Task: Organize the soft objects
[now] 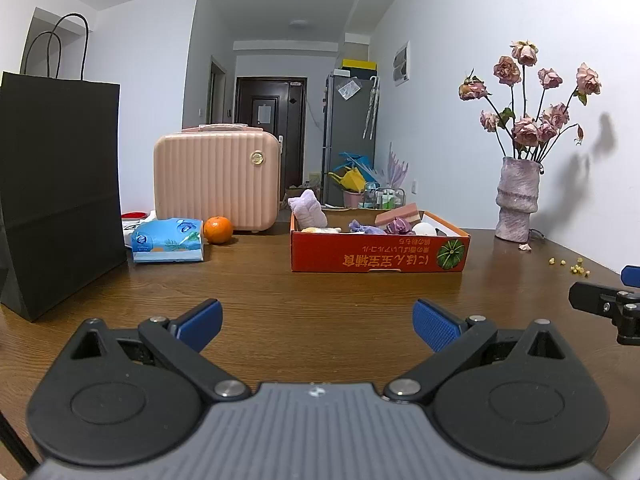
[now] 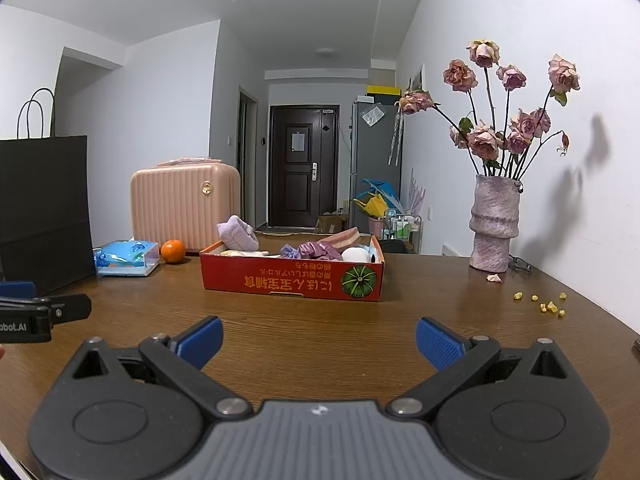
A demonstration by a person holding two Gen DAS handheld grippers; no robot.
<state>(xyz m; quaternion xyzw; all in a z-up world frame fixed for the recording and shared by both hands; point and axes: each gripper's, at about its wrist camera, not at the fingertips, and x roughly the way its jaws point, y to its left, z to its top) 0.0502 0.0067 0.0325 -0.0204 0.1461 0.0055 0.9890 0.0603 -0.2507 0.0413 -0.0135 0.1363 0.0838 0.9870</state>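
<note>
A red cardboard box [image 1: 376, 256] [image 2: 288, 280] sits on the wooden table ahead of both grippers. It holds soft things: a lilac plush [image 1: 307, 210] [image 2: 238, 234], purple scrunchies [image 1: 366, 227] [image 2: 316, 250], a pink sponge [image 1: 400, 213] and a white round item [image 1: 425, 229] [image 2: 355, 255]. My left gripper [image 1: 318, 326] is open and empty above the table, well short of the box. My right gripper [image 2: 320, 346] is open and empty too, beside the left one.
A black paper bag [image 1: 60, 200] [image 2: 44, 208] stands at the left. A tissue pack [image 1: 168, 240] [image 2: 126, 258], an orange [image 1: 218, 230] [image 2: 173, 251] and a pink case [image 1: 216, 180] [image 2: 184, 204] lie behind. A vase of dried roses [image 1: 516, 200] [image 2: 494, 228] stands right, with yellow crumbs [image 2: 548, 304].
</note>
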